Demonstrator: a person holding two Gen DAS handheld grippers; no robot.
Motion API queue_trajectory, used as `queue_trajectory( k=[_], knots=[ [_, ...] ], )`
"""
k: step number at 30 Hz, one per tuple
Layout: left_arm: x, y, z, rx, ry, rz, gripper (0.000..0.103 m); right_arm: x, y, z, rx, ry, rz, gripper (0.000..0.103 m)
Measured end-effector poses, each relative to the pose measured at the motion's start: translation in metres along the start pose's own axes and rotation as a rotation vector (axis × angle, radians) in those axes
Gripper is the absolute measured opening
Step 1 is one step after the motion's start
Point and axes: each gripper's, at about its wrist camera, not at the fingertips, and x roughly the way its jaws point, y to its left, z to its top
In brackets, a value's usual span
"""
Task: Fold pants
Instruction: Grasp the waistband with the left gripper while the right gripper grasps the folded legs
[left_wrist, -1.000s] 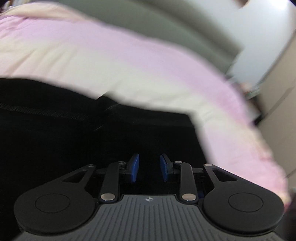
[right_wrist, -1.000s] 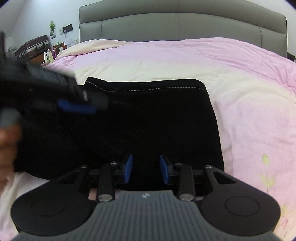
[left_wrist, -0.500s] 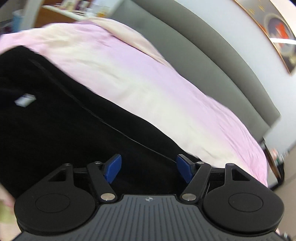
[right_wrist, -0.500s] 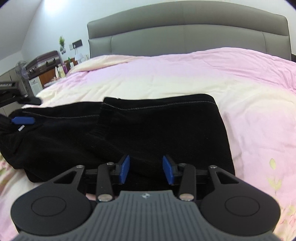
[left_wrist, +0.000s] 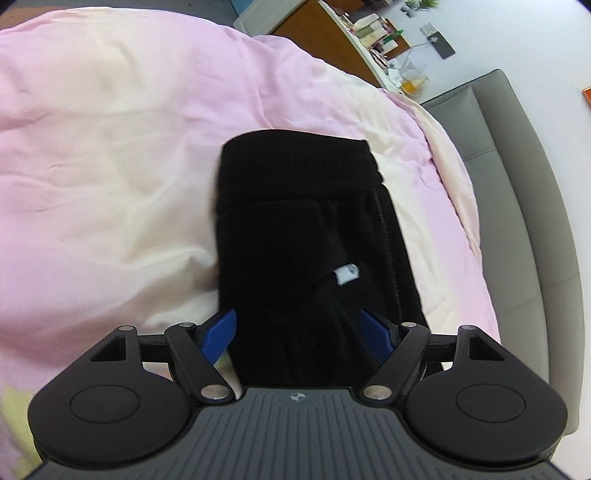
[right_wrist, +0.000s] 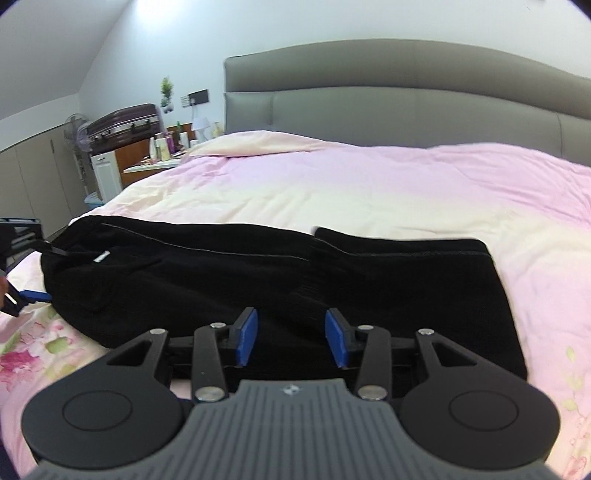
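Note:
Black pants (right_wrist: 258, 284) lie on the pink bed, folded lengthwise into a long strip, with one end doubled over at the right (right_wrist: 413, 266). A small white label (left_wrist: 346, 274) shows on them. My left gripper (left_wrist: 299, 334) is open, its blue pads either side of the pants' near end (left_wrist: 295, 229). It also shows at the far left of the right wrist view (right_wrist: 22, 295). My right gripper (right_wrist: 291, 338) is open and empty, just above the pants' front edge.
A pink and cream duvet (right_wrist: 369, 184) covers the bed, with a grey padded headboard (right_wrist: 406, 99) behind. A cluttered bedside table (right_wrist: 162, 155) and a suitcase (right_wrist: 125, 123) stand at the back left.
My left gripper has swung round to the pants' left end and opened wide. My right gripper has drawn back and opened somewhat. The pants now lie stretched out longer.

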Motion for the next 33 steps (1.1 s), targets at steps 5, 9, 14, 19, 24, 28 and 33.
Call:
queue_trajectory(
  k=[5, 9, 14, 19, 24, 28, 33],
  knots=[
    [0.006, 0.017, 0.004, -0.068, -0.033, -0.007, 0.088, 0.021, 0.086, 0.004, -0.147, 0.000, 0.035, 0.037],
    [0.017, 0.024, 0.015, -0.075, -0.039, -0.070, 0.087, 0.059, 0.163, 0.005, -0.305, 0.016, 0.108, 0.019],
    [0.025, 0.035, 0.018, -0.117, -0.067, -0.153, 0.070, 0.111, 0.218, 0.007, -0.403, 0.040, 0.119, 0.015],
    [0.032, 0.030, 0.012, -0.060, -0.070, -0.158, 0.052, 0.174, 0.212, -0.016, -0.278, 0.258, 0.106, 0.016],
    [0.022, 0.013, 0.005, 0.060, -0.130, -0.172, 0.050, 0.165, 0.167, -0.012, 0.055, 0.209, 0.239, 0.014],
    [0.001, -0.021, -0.010, 0.270, -0.217, -0.211, 0.050, 0.124, 0.137, -0.018, 0.100, 0.146, 0.236, 0.015],
    [-0.022, -0.062, -0.039, 0.557, -0.303, -0.277, 0.050, 0.053, 0.093, -0.020, 0.034, 0.153, 0.212, 0.023]
  ],
)
